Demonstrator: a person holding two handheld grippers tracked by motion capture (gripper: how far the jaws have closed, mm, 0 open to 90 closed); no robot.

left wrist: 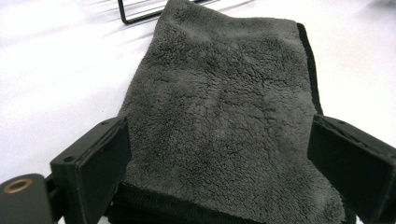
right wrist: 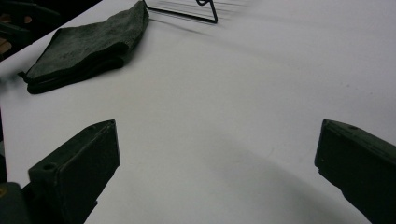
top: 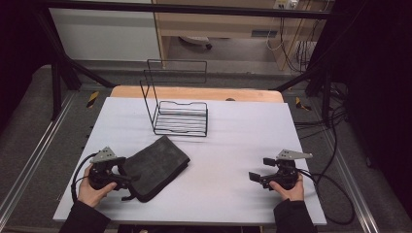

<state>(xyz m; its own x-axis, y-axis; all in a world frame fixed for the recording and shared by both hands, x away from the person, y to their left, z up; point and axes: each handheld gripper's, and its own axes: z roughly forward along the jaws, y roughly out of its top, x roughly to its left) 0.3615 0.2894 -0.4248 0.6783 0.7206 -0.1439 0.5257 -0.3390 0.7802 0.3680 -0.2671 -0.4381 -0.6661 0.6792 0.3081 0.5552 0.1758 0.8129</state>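
Near left, the left hand-held gripper [left wrist: 219,163] is spread wide, its jaws flanking the folded towel's [top: 155,166] near end, nothing clamped. Near right, the right hand-held gripper [right wrist: 217,172] gapes empty over bare tabletop [top: 243,145]. Farther off, the wire rack [top: 177,114] stands empty. Apparently nothing is begun.
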